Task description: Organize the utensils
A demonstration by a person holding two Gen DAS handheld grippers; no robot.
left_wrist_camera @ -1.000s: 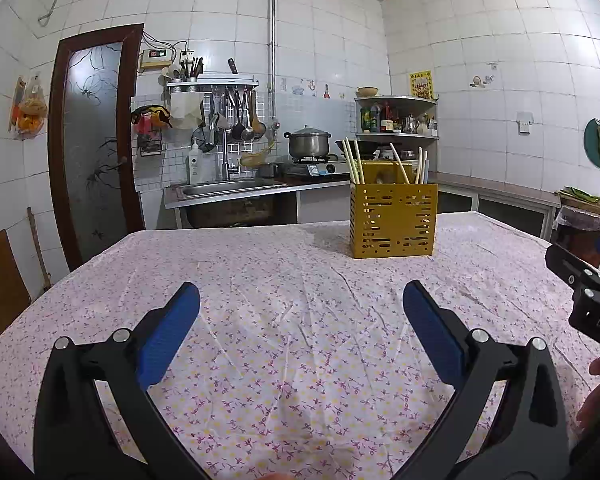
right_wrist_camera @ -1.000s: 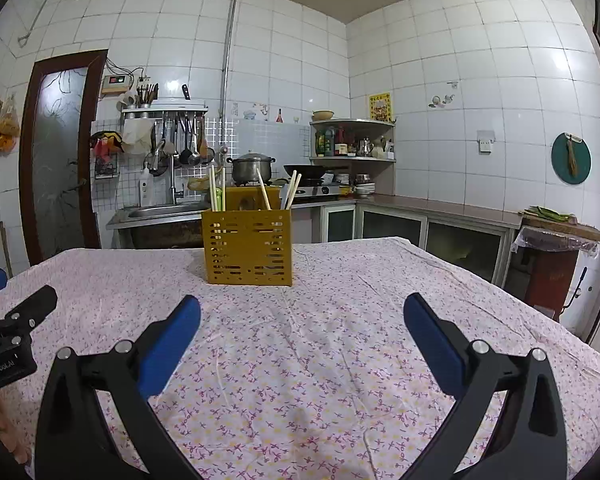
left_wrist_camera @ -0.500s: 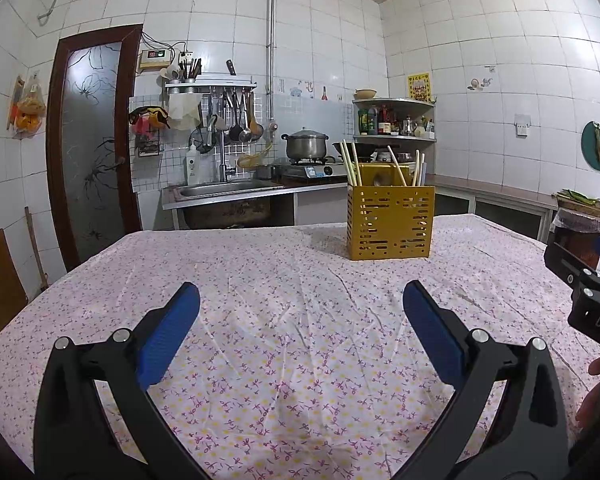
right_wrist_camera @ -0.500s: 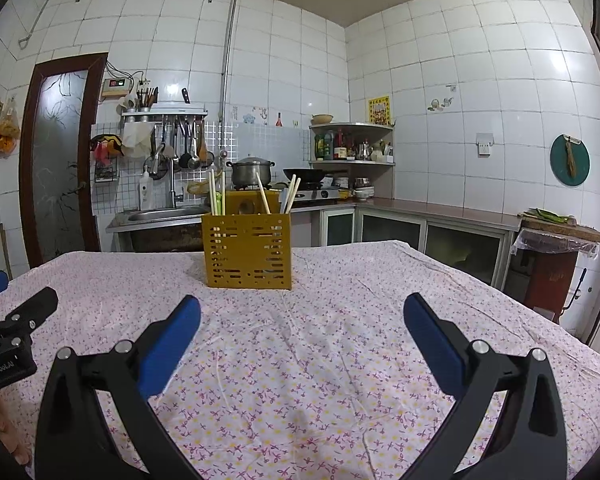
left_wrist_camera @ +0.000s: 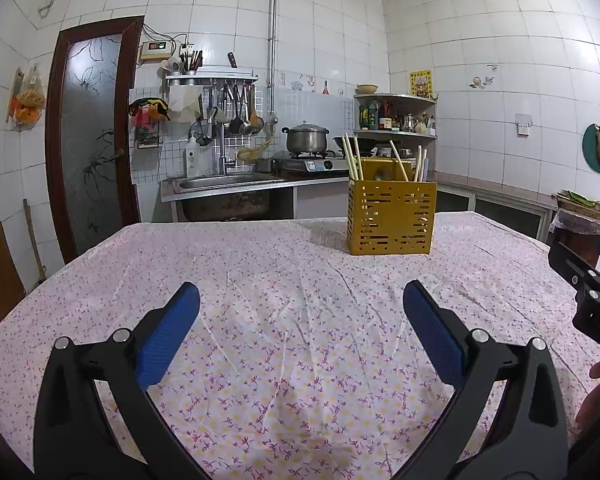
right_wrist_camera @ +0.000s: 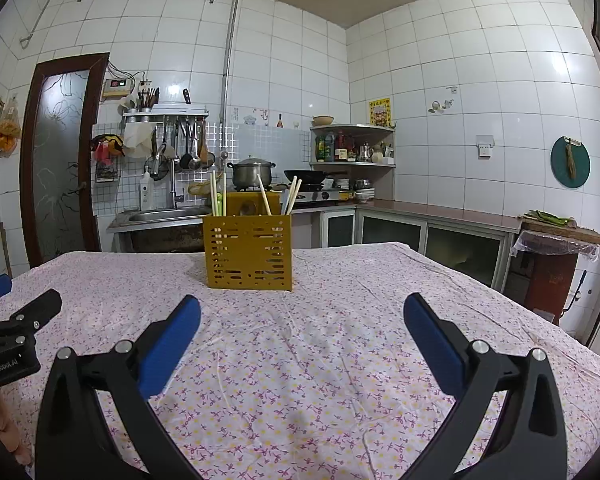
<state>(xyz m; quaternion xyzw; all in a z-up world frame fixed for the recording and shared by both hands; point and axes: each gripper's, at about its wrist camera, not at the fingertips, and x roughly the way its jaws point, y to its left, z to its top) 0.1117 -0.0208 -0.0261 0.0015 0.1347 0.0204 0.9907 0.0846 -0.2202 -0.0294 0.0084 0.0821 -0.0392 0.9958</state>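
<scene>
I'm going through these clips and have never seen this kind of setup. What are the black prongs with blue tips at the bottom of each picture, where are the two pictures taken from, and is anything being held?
There is no robot here. A person holds a hand-operated two-finger gripper in each hand, and each gripper carries a wide-angle camera looking forward along its fingers. One picture comes from the left gripper, the other from the right gripper; the black prongs with blue pads are their fingers. Both stand wide open and hold nothing. Each camera also catches the other gripper at the edge of its picture.

Both hover over a table covered with a flowered tablecloth. The only thing visible on it is a yellow slotted utensil holder, with chopsticks standing in it. Behind is a tiled kitchen with a sink and a pot on a stove.
</scene>
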